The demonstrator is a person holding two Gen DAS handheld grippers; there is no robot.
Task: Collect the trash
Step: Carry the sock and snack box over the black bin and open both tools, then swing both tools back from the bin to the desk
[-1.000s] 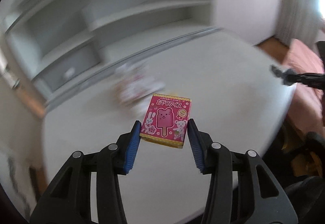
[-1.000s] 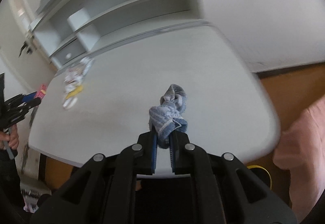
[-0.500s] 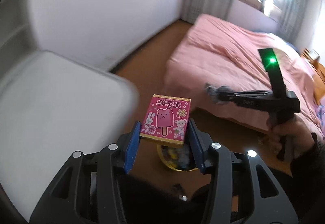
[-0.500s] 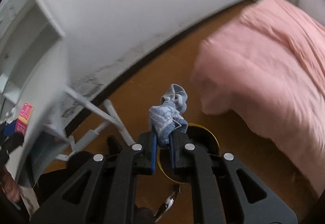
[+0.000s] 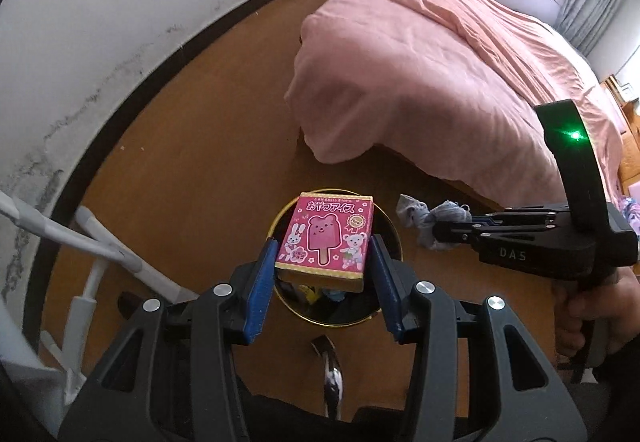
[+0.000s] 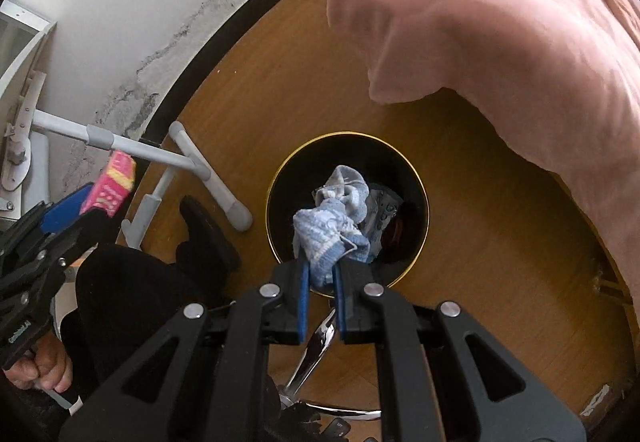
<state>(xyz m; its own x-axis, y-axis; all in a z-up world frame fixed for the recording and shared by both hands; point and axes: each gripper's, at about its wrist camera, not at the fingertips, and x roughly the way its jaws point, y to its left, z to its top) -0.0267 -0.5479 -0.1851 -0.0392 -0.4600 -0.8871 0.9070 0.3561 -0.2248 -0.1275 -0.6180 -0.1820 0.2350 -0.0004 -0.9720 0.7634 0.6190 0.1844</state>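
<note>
Pointing steeply down, your left claw (image 5: 323, 270) is clamped on a pink ice-pop box (image 5: 326, 238), its blue pads pressing both side edges, and the box hangs directly above the black bin (image 5: 394, 238) with the gold rim. Your right claw (image 6: 320, 284) is clenched on a bunched blue-grey cloth (image 6: 334, 219), which sticks up from between the pads and sits over the mouth of the same bin, where some wrappers already lie inside. From the left wrist view the right claw comes in from the right side, the cloth just beside the bin rim. The bin stands on the wooden floor (image 5: 200, 145), near the corner of a bed with a pink cover (image 5: 440, 53).
</note>
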